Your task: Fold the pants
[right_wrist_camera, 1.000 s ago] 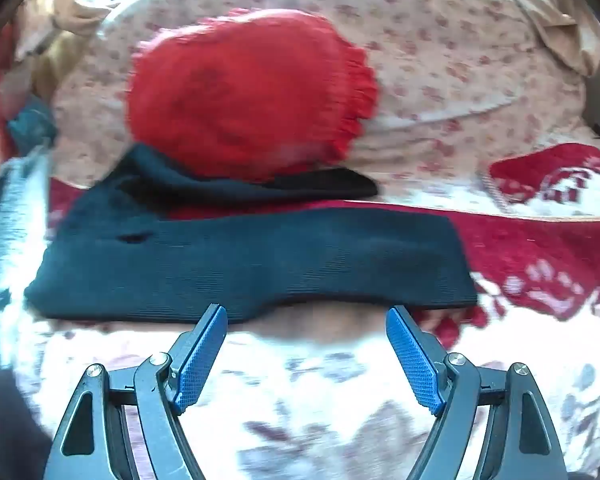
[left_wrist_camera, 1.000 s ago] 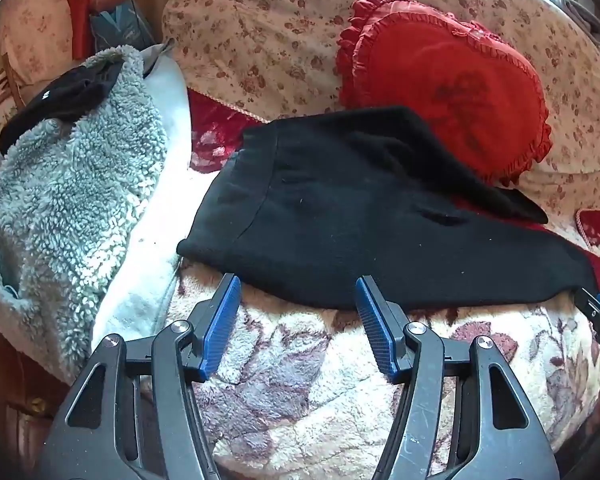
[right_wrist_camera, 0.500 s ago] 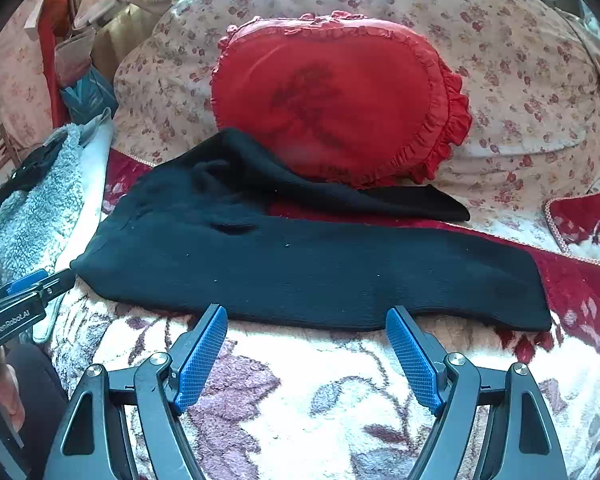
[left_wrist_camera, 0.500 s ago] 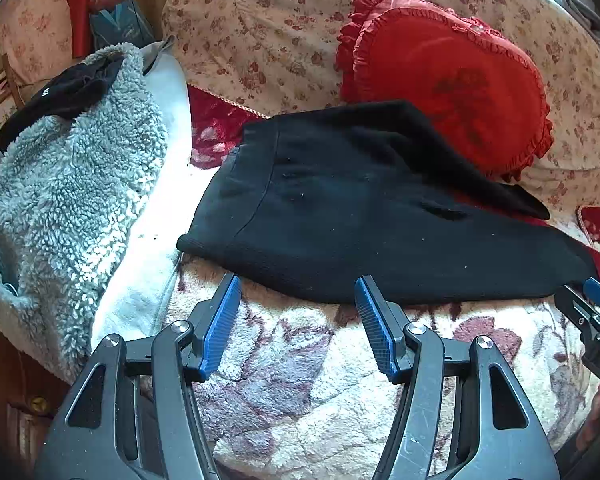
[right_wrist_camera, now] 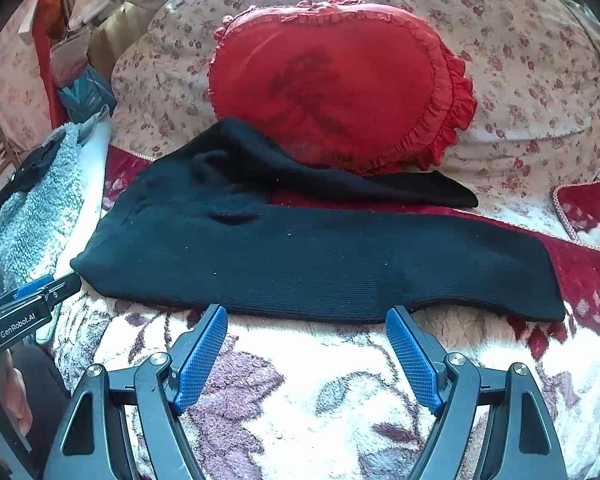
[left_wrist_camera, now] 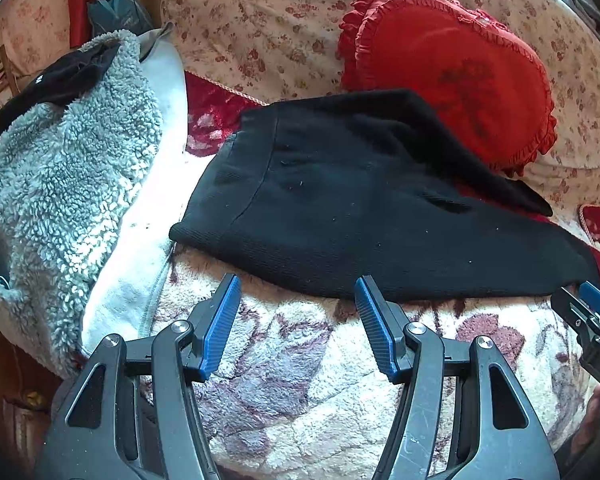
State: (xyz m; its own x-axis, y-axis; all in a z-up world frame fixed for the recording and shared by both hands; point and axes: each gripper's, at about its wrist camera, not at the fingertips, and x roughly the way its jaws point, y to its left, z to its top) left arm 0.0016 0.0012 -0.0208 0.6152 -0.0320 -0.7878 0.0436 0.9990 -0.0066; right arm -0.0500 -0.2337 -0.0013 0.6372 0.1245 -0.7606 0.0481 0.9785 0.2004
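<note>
Black knit pants (left_wrist_camera: 340, 208) lie spread on a floral fleece blanket, waistband to the left and legs running right. One leg lies flat near the front edge, the other rests against a red heart cushion. The pants also show in the right wrist view (right_wrist_camera: 300, 252). My left gripper (left_wrist_camera: 296, 292) is open and empty, just in front of the waist part's near edge. My right gripper (right_wrist_camera: 306, 316) is open and empty, its fingertips at the near leg's front edge. Each gripper shows at the edge of the other's view.
A red heart cushion (right_wrist_camera: 332, 80) leans on a floral sofa back (right_wrist_camera: 520, 60) behind the pants. A grey fleece garment (left_wrist_camera: 60, 184) with a black item (left_wrist_camera: 56, 80) on it lies at the left. The white floral blanket (right_wrist_camera: 320, 400) covers the seat.
The right gripper has swung left and steadied, bringing the whole pants into its view. Its tip has moved further into the left wrist view. The left gripper has barely moved.
</note>
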